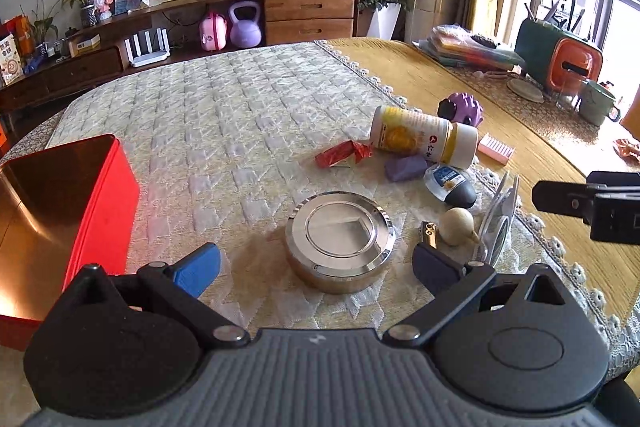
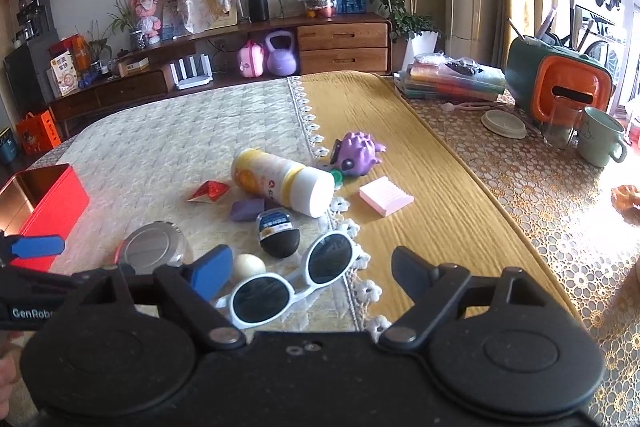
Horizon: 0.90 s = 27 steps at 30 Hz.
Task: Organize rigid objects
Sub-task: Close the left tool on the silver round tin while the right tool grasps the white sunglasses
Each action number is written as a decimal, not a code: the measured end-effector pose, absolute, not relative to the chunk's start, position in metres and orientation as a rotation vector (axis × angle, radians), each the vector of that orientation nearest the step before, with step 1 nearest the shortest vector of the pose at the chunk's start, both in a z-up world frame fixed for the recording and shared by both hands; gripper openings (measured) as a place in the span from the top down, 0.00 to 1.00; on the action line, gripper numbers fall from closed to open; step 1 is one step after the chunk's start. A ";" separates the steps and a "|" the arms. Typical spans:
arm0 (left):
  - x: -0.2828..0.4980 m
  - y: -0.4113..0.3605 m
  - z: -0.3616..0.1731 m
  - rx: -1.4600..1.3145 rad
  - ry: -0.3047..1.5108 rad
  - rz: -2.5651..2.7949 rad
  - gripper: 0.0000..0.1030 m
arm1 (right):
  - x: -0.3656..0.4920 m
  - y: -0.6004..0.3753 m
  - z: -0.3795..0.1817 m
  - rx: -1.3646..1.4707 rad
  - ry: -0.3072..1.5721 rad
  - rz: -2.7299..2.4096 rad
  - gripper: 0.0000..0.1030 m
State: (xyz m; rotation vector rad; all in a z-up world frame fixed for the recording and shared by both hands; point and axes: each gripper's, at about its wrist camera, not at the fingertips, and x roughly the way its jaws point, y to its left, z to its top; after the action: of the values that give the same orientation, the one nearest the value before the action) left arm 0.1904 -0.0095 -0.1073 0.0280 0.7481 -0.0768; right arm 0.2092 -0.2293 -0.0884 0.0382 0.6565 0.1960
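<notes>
My left gripper [image 1: 316,263] is open, its fingers on either side of a round silver tin [image 1: 340,239], which also shows in the right wrist view [image 2: 154,247]. A red open box [image 1: 60,211] stands to its left. My right gripper [image 2: 312,273] is open and empty above white sunglasses [image 2: 296,275]. Around them lie a yellow-and-white bottle [image 2: 280,183] on its side, a purple toy [image 2: 358,153], a pink block [image 2: 386,195], a purple block [image 2: 247,209], a red wrapper [image 2: 210,191], a black egg-shaped item [image 2: 278,233] and a cream ball [image 2: 249,267].
A quilted cream cloth [image 1: 224,115] covers the left of the table, a yellow cloth [image 2: 400,131] the middle. At the far right stand a stack of books [image 2: 452,77], an orange-and-green holder [image 2: 560,87], a glass and a green mug [image 2: 602,137].
</notes>
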 end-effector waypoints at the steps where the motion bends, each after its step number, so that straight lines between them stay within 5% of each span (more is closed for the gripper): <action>1: 0.193 -0.010 -0.111 0.035 0.750 -0.075 0.00 | 0.214 -0.230 -0.091 0.039 0.664 0.197 0.19; 27: 0.227 -0.022 -0.137 0.073 0.758 -0.083 0.07 | 0.258 -0.233 -0.140 -0.035 0.716 0.255 0.49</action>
State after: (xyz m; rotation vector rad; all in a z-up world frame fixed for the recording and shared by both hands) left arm 0.2273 -0.0216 -0.1371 0.0734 0.7577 -0.0834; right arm 0.2585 -0.2334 -0.1397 -0.0352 0.7159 0.2549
